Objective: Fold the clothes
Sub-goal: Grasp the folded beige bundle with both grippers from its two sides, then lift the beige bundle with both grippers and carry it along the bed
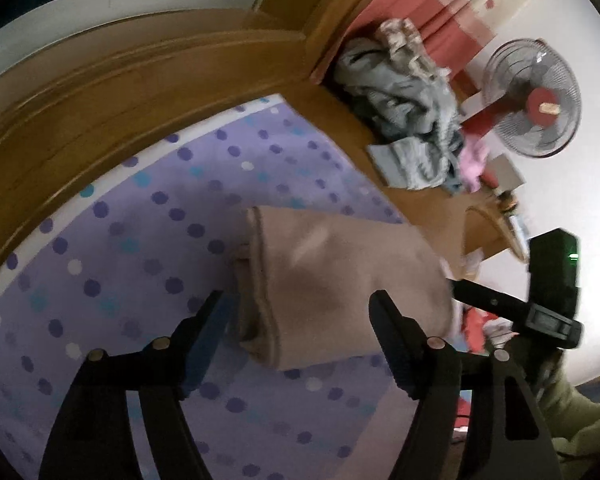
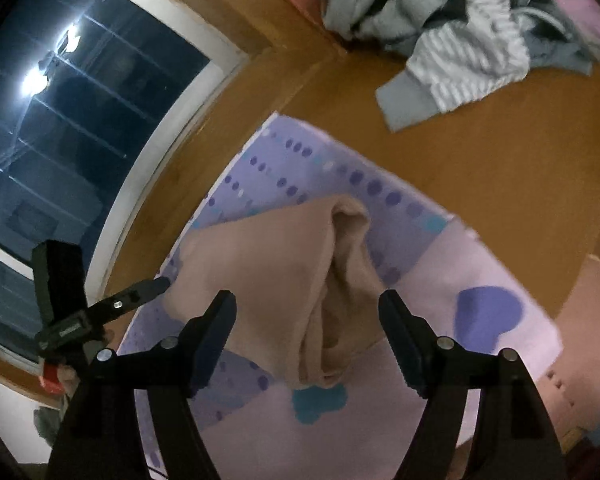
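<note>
Both tools [image 1: 300,312] [image 2: 307,312] wide open, above beige garment [image 1: 340,280].

The clothes pile [image 2: 460,20] beyond the folded beige garment [image 2: 300,280] runs off the top edge. Behind that pile, the fan [image 1: 532,98] and curtain [image 1: 432,4] are motion-blurred.

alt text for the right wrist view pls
The open right gripper hovers above a folded beige garment lying on a purple dotted mat. A pile of unfolded grey clothes sits beyond on the wooden surface; the left gripper reaches in from the left.
</note>
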The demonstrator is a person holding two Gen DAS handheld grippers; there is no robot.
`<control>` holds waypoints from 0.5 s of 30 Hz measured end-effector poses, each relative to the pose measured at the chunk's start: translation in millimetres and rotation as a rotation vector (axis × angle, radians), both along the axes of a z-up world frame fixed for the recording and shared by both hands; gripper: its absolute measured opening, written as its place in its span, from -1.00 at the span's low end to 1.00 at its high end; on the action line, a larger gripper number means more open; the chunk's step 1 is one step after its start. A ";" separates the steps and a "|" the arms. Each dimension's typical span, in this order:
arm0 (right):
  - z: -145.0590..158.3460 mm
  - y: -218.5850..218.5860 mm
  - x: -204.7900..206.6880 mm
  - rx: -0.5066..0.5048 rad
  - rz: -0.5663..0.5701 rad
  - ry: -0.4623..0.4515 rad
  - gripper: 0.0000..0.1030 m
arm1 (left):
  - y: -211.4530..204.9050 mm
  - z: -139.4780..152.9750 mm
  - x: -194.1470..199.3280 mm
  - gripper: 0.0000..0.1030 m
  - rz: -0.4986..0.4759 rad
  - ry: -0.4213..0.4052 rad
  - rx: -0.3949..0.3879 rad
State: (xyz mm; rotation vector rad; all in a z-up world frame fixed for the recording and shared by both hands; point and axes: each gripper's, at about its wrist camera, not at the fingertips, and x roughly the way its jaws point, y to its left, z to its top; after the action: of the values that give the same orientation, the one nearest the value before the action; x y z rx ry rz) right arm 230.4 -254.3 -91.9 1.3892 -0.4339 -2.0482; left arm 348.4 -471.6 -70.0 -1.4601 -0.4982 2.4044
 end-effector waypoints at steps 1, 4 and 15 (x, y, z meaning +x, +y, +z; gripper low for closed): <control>-1.1 -4.4 -0.1 0.013 0.011 0.005 0.45 | 0.1 -3.0 -1.3 0.43 -0.001 -0.010 -0.008; -5.2 -18.2 -1.1 0.064 0.038 0.025 0.45 | -0.2 -12.3 -4.9 0.43 -0.016 -0.031 0.015; -21.0 -25.5 -9.7 0.024 0.001 -0.013 0.56 | -7.1 -42.0 -25.4 0.73 -0.087 -0.143 0.174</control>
State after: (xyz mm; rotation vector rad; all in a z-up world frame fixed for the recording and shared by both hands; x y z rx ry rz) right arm 220.7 -279.8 -112.8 1.4170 -0.4146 -2.0512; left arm 322.9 -478.7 -111.9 -1.5488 -0.6457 2.1423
